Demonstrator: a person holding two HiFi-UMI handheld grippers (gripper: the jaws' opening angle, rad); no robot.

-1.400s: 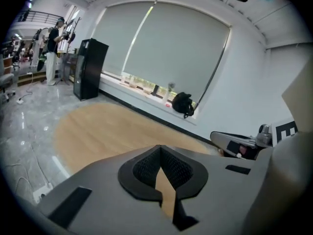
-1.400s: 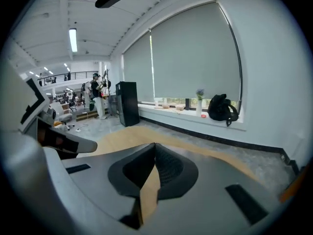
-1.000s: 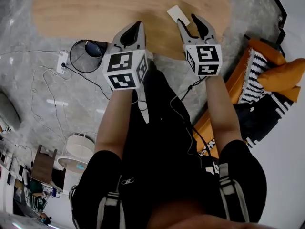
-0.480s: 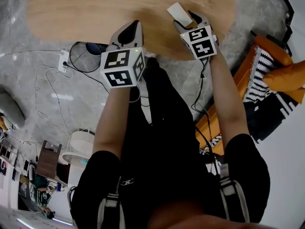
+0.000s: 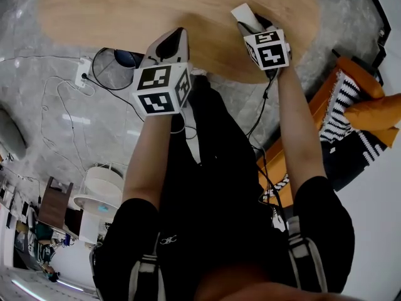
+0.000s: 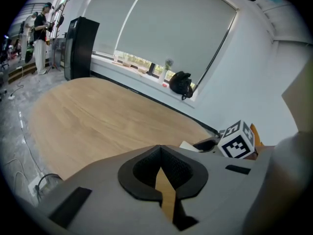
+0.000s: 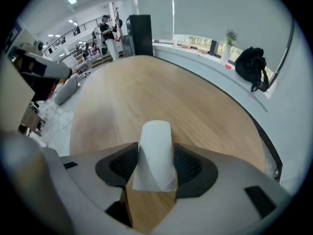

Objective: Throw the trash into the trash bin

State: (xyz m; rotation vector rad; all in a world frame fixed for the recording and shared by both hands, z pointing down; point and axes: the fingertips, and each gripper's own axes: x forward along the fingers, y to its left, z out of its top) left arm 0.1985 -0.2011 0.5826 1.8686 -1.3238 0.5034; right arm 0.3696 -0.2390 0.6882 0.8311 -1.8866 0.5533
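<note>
At the wooden table's (image 5: 156, 11) near edge now: right gripper (image 5: 255, 25), jaws just swung wide, loosely straddling the white paper scrap (image 7: 155, 146) that stands on the table top, not clamped on it. Also at that near edge, left gripper (image 6: 160, 168), pinched closed on nothing. Down on the floor, half under the table's rim, black wire trash bin (image 5: 95, 68).

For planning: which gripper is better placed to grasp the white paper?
Right. The right gripper has the folded white paper between its jaws, which have just been opening; the left gripper is shut, away from it.
</note>
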